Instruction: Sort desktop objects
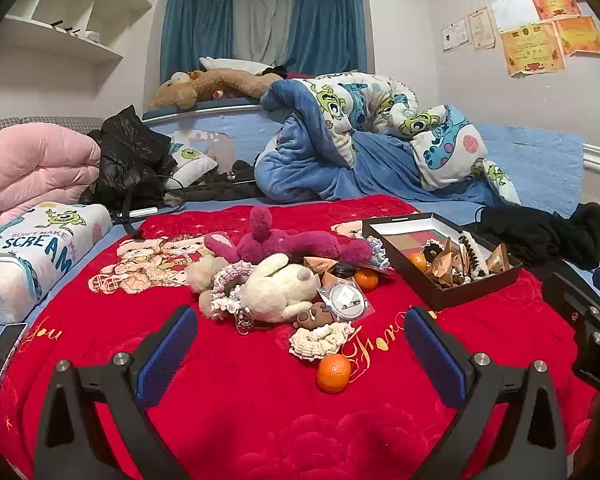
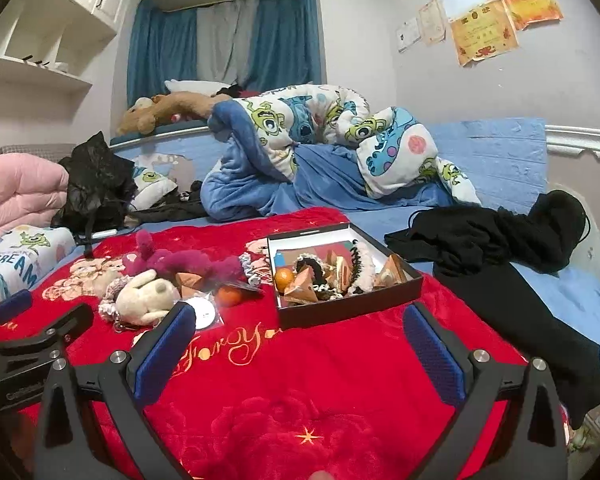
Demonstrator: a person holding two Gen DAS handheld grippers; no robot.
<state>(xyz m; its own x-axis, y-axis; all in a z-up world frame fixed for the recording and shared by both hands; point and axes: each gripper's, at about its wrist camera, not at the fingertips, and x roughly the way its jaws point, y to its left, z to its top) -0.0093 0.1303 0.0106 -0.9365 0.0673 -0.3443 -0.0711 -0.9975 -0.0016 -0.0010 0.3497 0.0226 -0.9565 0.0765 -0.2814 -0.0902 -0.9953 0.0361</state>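
On the red blanket (image 1: pixel 236 400) lies a pile: a cream plush (image 1: pixel 278 288), a magenta plush (image 1: pixel 284 240), frilly scrunchies (image 1: pixel 320 340), a brown charm (image 1: pixel 314 316), a round item in a clear bag (image 1: pixel 346 298) and two tangerines (image 1: pixel 334 372) (image 1: pixel 366 279). A black box (image 1: pixel 440 256) (image 2: pixel 340 272) at the right holds a tangerine (image 2: pixel 284 276), folded paper pieces and hair clips. My left gripper (image 1: pixel 300 356) hovers open before the pile with nothing in it. My right gripper (image 2: pixel 300 344) is open and empty in front of the box.
Black clothing (image 2: pixel 500 248) lies right of the box. A blue cartoon quilt (image 1: pixel 360 132) is heaped behind, a pink duvet (image 1: pixel 32 172) and a printed pillow (image 1: pixel 32 256) sit at the left. A phone (image 1: pixel 2 352) rests at the blanket's left edge.
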